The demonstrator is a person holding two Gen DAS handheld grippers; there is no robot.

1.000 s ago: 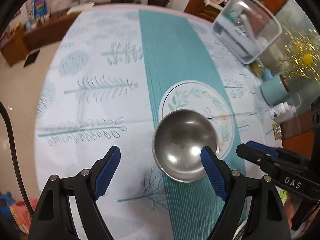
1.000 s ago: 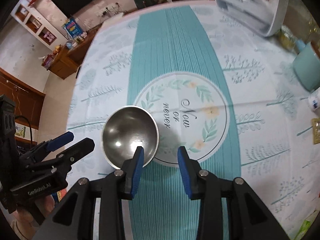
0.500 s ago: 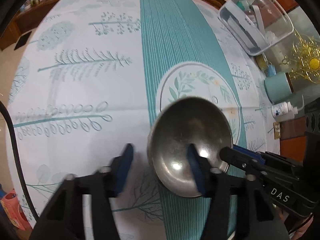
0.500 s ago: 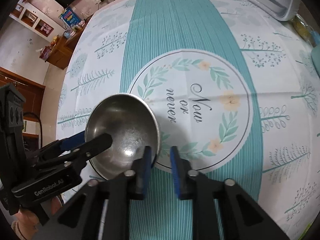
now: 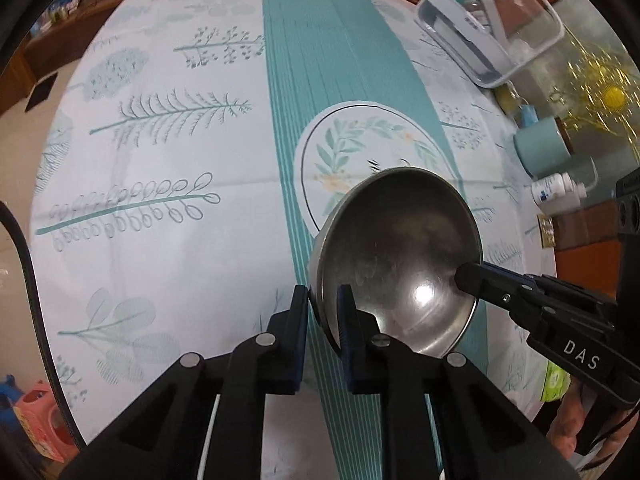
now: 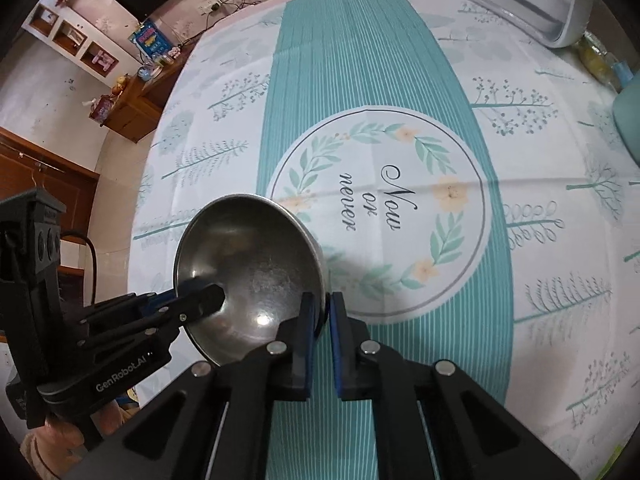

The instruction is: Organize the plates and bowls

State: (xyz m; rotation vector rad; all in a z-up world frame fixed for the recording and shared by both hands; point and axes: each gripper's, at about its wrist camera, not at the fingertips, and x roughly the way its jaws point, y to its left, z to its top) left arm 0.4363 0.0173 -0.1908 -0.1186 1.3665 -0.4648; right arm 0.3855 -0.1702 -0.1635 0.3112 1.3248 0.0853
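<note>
A steel bowl (image 5: 396, 256) is held above the tablecloth near its printed round emblem (image 6: 400, 184). My left gripper (image 5: 322, 304) is shut on the bowl's left rim. My right gripper (image 6: 321, 312) is shut on the bowl's right rim; the bowl (image 6: 248, 272) fills the lower left of the right wrist view. The right gripper also shows in the left wrist view (image 5: 476, 274), reaching in from the right. The left gripper shows in the right wrist view (image 6: 200, 300), one finger inside the bowl. No plates are in view.
A clear plastic storage box (image 5: 492, 24) stands at the far right of the round table. A teal cup (image 5: 540, 152), a small white bottle (image 5: 556, 192) and a gold ornament (image 5: 604, 92) stand along the right edge. A wooden cabinet (image 6: 132, 100) stands beyond the table.
Both grippers closed on opposite rims of the bowl. The bowl left the table and now sits tilted and closer to both cameras.
</note>
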